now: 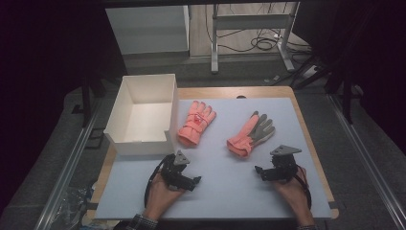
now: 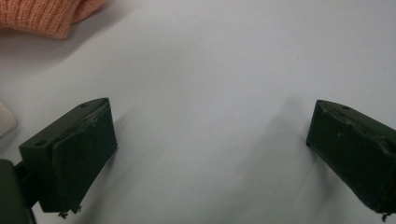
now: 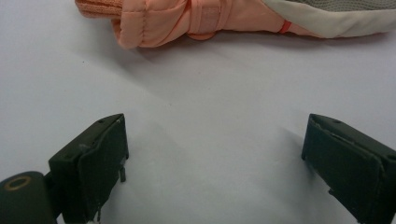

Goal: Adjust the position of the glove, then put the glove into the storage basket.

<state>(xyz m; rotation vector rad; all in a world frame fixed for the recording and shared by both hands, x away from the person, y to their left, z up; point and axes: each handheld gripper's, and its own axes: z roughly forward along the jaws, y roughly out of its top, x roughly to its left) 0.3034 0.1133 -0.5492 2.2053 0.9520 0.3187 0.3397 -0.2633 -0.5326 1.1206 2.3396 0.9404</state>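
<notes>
Soft pink gloves [image 1: 197,122] [image 1: 250,133] lie flat on surface [image 1: 230,187]; light, floppy, grab knitted cuff. Both grippers' [image 1: 194,182] [image 1: 259,171] jaws wide apart, holding nothing.

My black claws [image 1: 191,181] hover over a pale lavender bench [image 1: 230,191]; both knitted gloves [image 1: 196,122] are salmon-orange, one grey-palmed [image 1: 252,132]; the cardboard box [image 1: 119,143] is white.

Black two-jaw left gripper [image 1: 187,181] and right gripper [image 1: 266,172], each with grey triangular plate, black cable; left cuff [image 1: 139,223] plaid.
</notes>
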